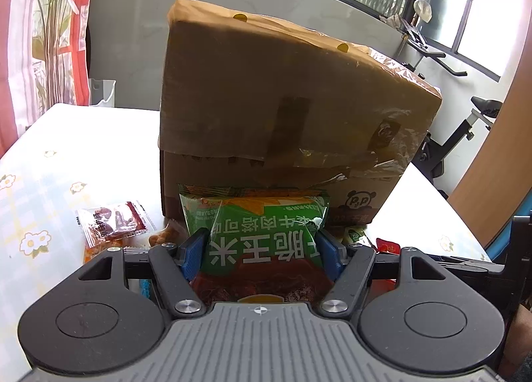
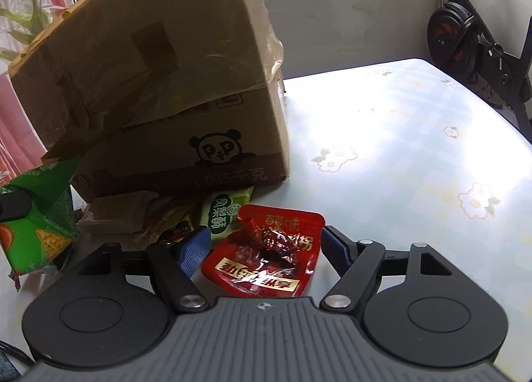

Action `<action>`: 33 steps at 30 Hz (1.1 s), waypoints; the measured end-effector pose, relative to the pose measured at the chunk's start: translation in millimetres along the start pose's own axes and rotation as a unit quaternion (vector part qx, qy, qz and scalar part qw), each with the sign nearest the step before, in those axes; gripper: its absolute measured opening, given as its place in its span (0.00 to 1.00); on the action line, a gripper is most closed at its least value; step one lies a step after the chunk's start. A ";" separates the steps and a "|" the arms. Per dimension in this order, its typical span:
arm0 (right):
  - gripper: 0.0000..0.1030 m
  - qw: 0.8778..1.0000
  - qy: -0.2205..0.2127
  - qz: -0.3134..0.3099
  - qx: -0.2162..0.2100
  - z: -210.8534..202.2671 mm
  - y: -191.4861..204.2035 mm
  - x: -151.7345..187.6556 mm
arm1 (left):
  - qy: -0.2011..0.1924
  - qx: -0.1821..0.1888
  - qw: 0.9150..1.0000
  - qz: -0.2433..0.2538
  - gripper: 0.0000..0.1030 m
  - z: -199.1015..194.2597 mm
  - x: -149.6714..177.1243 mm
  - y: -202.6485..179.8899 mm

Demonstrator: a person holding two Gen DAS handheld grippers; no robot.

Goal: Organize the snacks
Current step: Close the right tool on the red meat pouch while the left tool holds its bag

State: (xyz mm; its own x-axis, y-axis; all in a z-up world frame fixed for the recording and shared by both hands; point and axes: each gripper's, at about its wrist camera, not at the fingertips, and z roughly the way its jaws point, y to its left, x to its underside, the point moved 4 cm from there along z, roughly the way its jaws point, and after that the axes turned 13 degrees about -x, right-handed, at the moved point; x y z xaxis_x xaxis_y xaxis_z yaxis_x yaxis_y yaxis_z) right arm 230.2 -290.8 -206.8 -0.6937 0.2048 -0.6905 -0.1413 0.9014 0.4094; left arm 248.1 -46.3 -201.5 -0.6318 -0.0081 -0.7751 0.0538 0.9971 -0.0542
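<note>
Two grippers in view, one per wrist camera. Left gripper [image 1: 262, 245]: blue pads press both sides of a puffed green foil snack bag [image 1: 262, 232] with white characters and a dark red lower panel; bag held up in front of the brown cardboard box [image 1: 282, 99]. Right gripper [image 2: 266, 245]: jaws stand apart around a flat red plastic snack pouch [image 2: 266, 255] with gold-and-white lettering, dark contents showing through a clear window. Left pad is just beside the pouch edge, right pad clear of it; pouch lies on the table, not gripped.

One box, panda logo on its side, top flap tilted, loose clear tape on it. It stands on a pale floral tablecloth [image 2: 399, 149].

Loose snacks at the box foot: one pale green packet [image 2: 226, 212], one brown wrapper [image 2: 116, 212], one small clear-and-red sachet [image 1: 113, 220]. Others are overlapped; count unclear.
</note>
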 end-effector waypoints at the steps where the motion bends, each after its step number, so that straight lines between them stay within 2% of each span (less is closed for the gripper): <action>1: 0.74 1.000 0.004 0.002 -0.002 3.5 -1.5 0.4 | 0.000 0.000 1.000 0.000 0.69 -0.1 0.1 -0.2; 10: 0.76 0.998 0.016 -0.068 0.009 15.6 9.8 6.3 | 0.001 0.000 1.000 -0.005 0.69 0.0 0.2 3.8; 20: 0.72 0.990 0.058 -0.128 -0.023 14.0 27.0 22.8 | 0.003 0.003 1.000 -0.008 0.69 0.7 -0.1 6.5; 28: 0.71 0.993 0.053 -0.103 -0.026 7.6 19.7 18.6 | 0.004 0.003 1.000 -0.008 0.69 0.8 0.0 6.6; 33: 0.73 0.994 0.052 -0.098 -0.018 17.2 17.6 15.1 | 0.006 0.004 1.000 -0.007 0.69 2.2 0.0 6.4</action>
State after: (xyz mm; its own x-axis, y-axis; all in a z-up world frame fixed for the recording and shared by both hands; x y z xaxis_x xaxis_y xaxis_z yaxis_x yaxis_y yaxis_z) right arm 229.4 -265.3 -220.3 -0.7189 -0.0151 -0.6950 -0.3046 0.9055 0.2955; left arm 250.1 -40.1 -203.3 -0.6414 -0.0208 -0.7669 0.0511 0.9963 -0.0698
